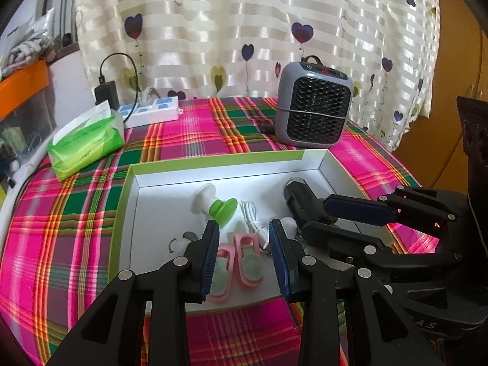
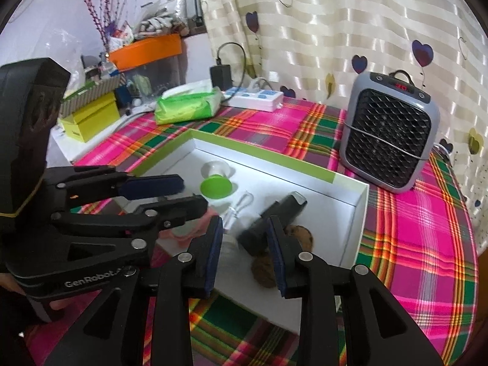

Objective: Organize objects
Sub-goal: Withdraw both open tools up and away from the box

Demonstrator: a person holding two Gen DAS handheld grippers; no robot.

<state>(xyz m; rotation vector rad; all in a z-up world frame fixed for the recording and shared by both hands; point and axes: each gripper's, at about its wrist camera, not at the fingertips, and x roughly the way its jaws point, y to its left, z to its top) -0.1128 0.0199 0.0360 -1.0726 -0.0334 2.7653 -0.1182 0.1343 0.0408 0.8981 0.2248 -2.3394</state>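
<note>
A white box with a green rim (image 1: 213, 158) (image 2: 274, 160) lies on the plaid table. Inside are a green-and-white spool (image 1: 218, 207) (image 2: 215, 183), a white cable (image 1: 251, 222) (image 2: 241, 206), a black flashlight-like device (image 1: 300, 202) (image 2: 274, 222), two pink clips (image 1: 241, 262) and two walnuts (image 2: 300, 235). My left gripper (image 1: 244, 247) (image 2: 180, 195) is open and empty over the pink clips. My right gripper (image 2: 245, 244) (image 1: 329, 216) is open and empty over the black device and walnuts.
A grey heater (image 1: 314, 106) (image 2: 390, 131) stands behind the box. A green tissue pack (image 1: 87, 143) (image 2: 189, 105), a white power strip (image 1: 152, 111) (image 2: 256, 97) and a black charger (image 1: 106, 93) sit at the back left. Yellow boxes (image 2: 88, 116) stand off the table's left.
</note>
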